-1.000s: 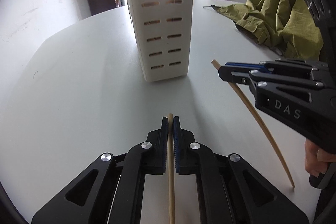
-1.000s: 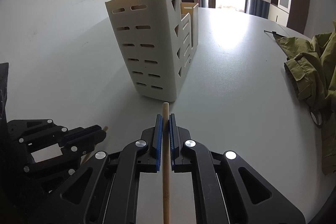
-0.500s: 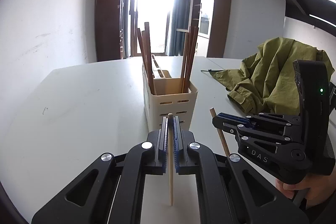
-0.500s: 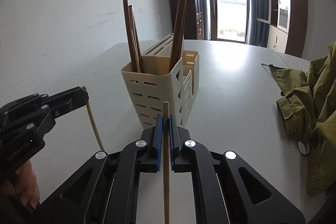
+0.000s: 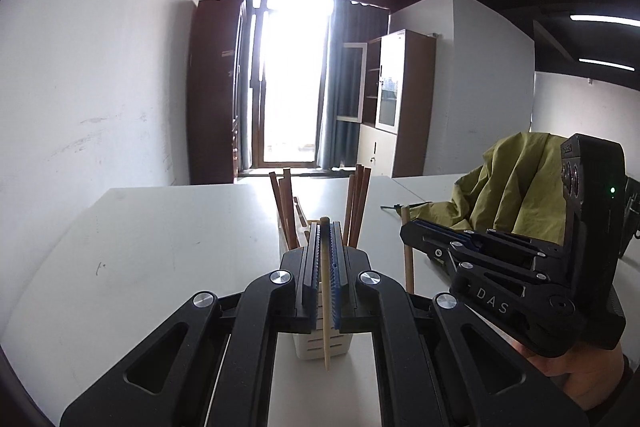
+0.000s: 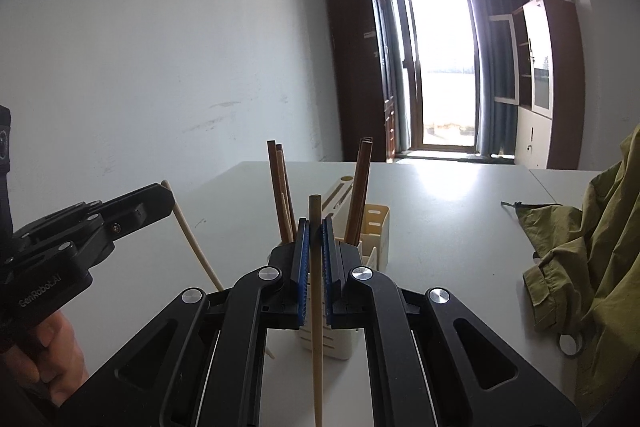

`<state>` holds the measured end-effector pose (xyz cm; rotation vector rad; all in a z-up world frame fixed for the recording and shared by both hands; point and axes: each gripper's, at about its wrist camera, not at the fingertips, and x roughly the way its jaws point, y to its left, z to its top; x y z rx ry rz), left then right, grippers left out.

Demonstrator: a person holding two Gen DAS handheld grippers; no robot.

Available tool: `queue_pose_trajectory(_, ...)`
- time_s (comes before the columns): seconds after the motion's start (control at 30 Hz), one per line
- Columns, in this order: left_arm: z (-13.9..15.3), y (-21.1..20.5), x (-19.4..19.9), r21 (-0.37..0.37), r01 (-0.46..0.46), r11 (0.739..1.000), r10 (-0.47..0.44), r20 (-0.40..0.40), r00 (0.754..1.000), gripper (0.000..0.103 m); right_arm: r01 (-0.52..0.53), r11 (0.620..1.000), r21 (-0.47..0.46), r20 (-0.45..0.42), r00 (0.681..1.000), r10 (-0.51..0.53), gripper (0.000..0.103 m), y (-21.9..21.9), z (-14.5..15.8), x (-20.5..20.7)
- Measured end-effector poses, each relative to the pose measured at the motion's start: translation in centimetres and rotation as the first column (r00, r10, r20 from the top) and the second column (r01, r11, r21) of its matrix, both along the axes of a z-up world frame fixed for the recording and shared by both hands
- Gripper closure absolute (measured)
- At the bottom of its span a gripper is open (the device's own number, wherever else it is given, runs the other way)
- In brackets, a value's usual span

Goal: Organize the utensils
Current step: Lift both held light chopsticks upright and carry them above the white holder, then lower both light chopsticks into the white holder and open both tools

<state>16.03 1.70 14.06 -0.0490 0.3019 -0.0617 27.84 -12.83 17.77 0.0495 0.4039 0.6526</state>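
Observation:
My left gripper (image 5: pixel 325 227) is shut on a pale wooden chopstick (image 5: pixel 326 307) that hangs down between its blue pads. My right gripper (image 6: pixel 315 223) is shut on another light chopstick (image 6: pixel 317 327), held upright. Both grippers are raised above the table, just in front of a cream slotted utensil holder (image 6: pixel 376 223) (image 5: pixel 320 347). Several dark brown chopsticks (image 6: pixel 280 195) (image 5: pixel 356 203) stand in that holder. In the left wrist view the right gripper (image 5: pixel 408 229) appears at the right with its chopstick (image 5: pixel 408 263). In the right wrist view the left gripper (image 6: pixel 166 197) appears at the left with its chopstick (image 6: pixel 196 243).
A crumpled olive-green jacket (image 5: pixel 516 187) (image 6: pixel 592 247) lies on the right side of the white table (image 5: pixel 160 227). A person's hand (image 5: pixel 580 383) grips the right tool. Beyond the table are a bright glass door (image 6: pixel 444 75) and brown cabinets (image 5: pixel 404 103).
Both grippers have risen with their chopsticks and tilted up, so the holder now sits low behind the fingers and the room's far wall and door fill the views.

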Motion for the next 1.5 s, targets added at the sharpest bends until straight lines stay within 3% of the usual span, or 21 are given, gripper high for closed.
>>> queue_pose_trajectory(0.47,2.5,0.0,0.5,-0.011,-0.021,1.0,0.022,0.131,0.991,0.099,-0.033,0.987,0.158,0.175,0.985,0.005,0.096,-1.7,3.8,0.0)
queue_pose_trajectory(0.7,3.7,0.0,-0.4,-0.054,-0.044,0.998,0.055,0.229,0.972,0.099,-0.052,0.966,0.255,0.26,0.965,-0.017,0.096,-3.0,5.1,0.1)
queue_pose_trajectory(0.9,4.0,0.0,-0.6,-0.051,-0.07,0.996,0.082,0.293,0.953,0.099,-0.071,0.957,0.281,0.342,0.939,-0.03,0.096,-3.3,6.3,0.4)
queue_pose_trajectory(1.1,3.5,0.2,0.5,-0.049,-0.071,0.996,0.082,0.286,0.955,0.099,-0.105,0.938,0.33,0.398,0.917,-0.037,0.096,-3.8,6.8,1.2)
queue_pose_trajectory(1.27,2.6,0.1,2.1,-0.035,-0.083,0.996,0.09,0.26,0.962,0.099,-0.118,0.945,0.304,0.42,0.907,-0.022,0.096,-3.2,6.7,2.0)
queue_pose_trajectory(1.4,1.5,0.0,4.1,-0.008,-0.08,0.997,0.08,0.195,0.977,0.099,-0.125,0.951,0.282,0.42,0.908,-0.006,0.096,-2.4,5.9,3.0)
queue_pose_trajectory(1.5,0.7,0.1,5.2,-0.006,-0.091,0.996,0.091,0.154,0.984,0.099,-0.102,0.963,0.25,0.378,0.926,0.0,0.096,-1.4,5.0,3.9)
